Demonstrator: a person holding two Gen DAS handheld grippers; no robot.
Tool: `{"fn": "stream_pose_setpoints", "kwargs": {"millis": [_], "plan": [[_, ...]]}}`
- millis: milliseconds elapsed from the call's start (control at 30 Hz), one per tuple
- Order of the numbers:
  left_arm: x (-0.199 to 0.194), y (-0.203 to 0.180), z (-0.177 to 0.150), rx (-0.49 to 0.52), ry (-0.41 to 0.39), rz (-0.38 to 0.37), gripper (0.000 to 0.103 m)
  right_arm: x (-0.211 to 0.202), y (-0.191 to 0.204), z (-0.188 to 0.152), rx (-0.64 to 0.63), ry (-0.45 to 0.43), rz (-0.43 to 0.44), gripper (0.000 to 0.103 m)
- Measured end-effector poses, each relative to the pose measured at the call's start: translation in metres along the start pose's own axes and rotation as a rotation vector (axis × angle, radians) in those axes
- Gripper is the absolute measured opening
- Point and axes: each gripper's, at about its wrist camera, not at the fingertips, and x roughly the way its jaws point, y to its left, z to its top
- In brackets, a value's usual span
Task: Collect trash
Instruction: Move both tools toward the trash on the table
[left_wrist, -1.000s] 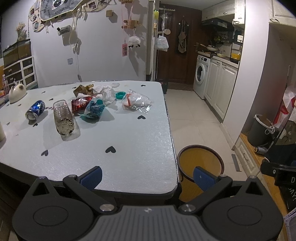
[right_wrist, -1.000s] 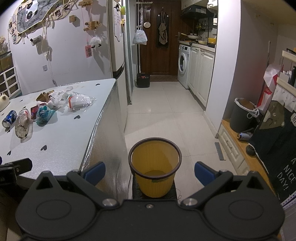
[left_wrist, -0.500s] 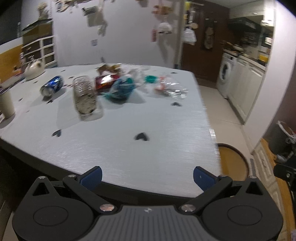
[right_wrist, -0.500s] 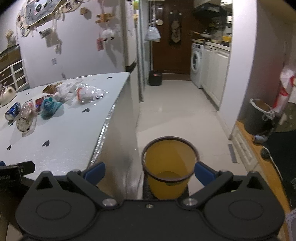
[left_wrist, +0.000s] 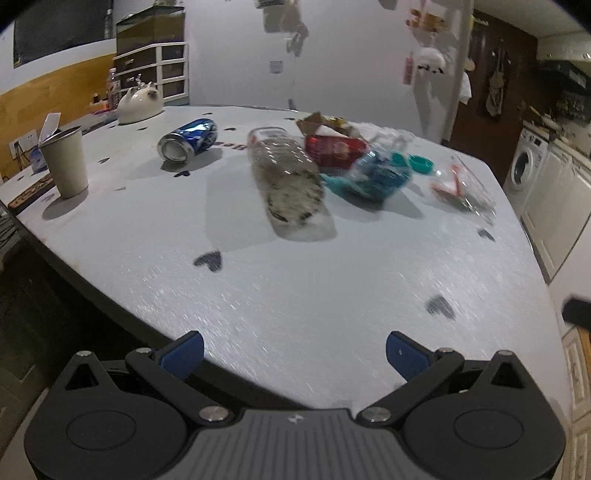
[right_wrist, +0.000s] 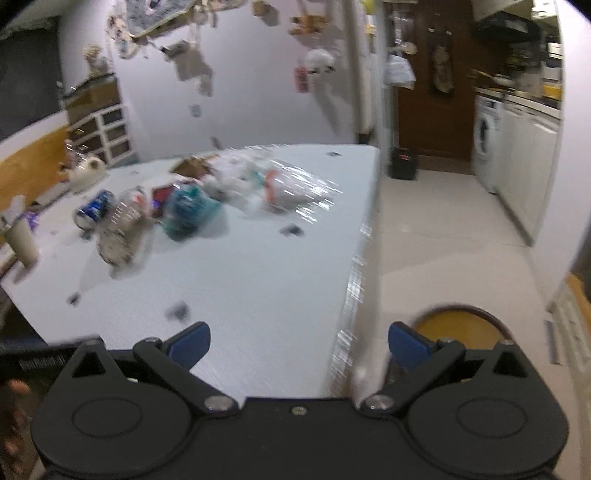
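Both the left gripper (left_wrist: 294, 352) and right gripper (right_wrist: 298, 344) gape empty at the near edge of the white heart-dotted table (left_wrist: 295, 280), well short of the clear plastic bottle (left_wrist: 284, 179) lying mid-table.

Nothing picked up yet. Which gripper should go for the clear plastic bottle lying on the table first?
Left, probably. The left gripper is open and empty, with the plastic bottle almost straight ahead. The right gripper, also open, hangs at the table's edge over the yellow bin, the bottle far off to its left.

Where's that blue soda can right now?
In the left wrist view, the blue can lies on its side at the far left of the table, between the paper cup and the clear bottle.
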Motion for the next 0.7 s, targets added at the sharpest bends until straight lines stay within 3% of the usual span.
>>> {"fn": "stream_pose_setpoints", "kwargs": {"millis": [300,433,567,700], "plan": [[0.031,0.019,0.034,0.009,0.047,-0.008,0.103,0.066,0.045,0.063,-0.018,-0.106,0.157,0.103],[0.039,0.023,0.051,0.022,0.023,0.005,0.103,0.105,0.058,0.089,0.023,-0.102,0.196,0.103],[0.048,0.023,0.068,0.058,-0.015,0.009,0.103,0.146,0.066,0.106,0.055,-0.076,0.179,0.103],[0.059,0.025,0.089,0.054,-0.008,-0.016,0.103,0.181,0.067,0.116,0.1,-0.036,0.205,0.103]]}}
